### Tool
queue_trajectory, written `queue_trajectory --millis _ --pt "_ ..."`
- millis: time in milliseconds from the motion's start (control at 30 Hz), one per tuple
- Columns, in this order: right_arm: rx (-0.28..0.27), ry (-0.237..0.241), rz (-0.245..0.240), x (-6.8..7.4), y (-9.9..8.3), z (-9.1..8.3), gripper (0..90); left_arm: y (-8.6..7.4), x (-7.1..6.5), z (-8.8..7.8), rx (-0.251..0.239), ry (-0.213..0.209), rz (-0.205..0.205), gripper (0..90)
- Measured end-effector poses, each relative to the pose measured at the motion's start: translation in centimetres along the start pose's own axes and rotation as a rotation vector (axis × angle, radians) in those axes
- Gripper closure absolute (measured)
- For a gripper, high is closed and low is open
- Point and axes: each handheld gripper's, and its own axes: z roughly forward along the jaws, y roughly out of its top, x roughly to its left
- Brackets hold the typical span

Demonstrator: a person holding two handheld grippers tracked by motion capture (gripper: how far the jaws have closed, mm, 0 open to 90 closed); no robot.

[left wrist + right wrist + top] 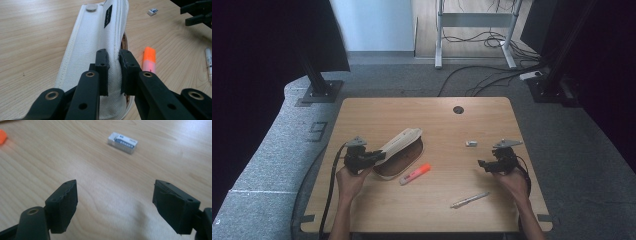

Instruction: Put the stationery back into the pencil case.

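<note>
A white canvas pencil case (400, 144) lies left of the table's middle, its flap lifted off a brown inside. My left gripper (379, 156) is shut on the near edge of that flap; in the left gripper view the jaws (113, 53) pinch the white fabric (85, 45). My right gripper (482, 164) hovers open at the right side of the table. In the right gripper view its jaws (115, 195) stand wide apart over bare wood, with a small white eraser (123, 143) lying farther ahead.
An orange highlighter (414, 174) lies just right of the case. A silver pen (469, 200) rests near the front edge. The eraser (470, 143) sits right of centre, and a cable hole (458, 109) is at the back of the wooden table (447, 125).
</note>
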Motion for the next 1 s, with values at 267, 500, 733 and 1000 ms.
queue_trajectory --millis 267,500,733,1000 --pt "-0.014 0.019 -0.007 -0.8 1.6 1.2 24.9 0.0 -0.1 0.0 0.001 0.000 0.003 78.3" --pt "0.005 0.011 -0.054 -1.2 3.1 2.2 35.6 0.0 0.0 -0.1 0.000 -0.001 0.002 78.4" --pt "0.019 0.001 -0.079 -1.7 4.2 3.5 39.4 0.0 0.0 -0.1 -0.002 -0.003 0.001 78.4" --pt "0.052 0.011 -0.104 -2.4 4.9 5.2 40.7 0.0 0.0 -0.1 -0.002 -0.006 0.001 78.4"
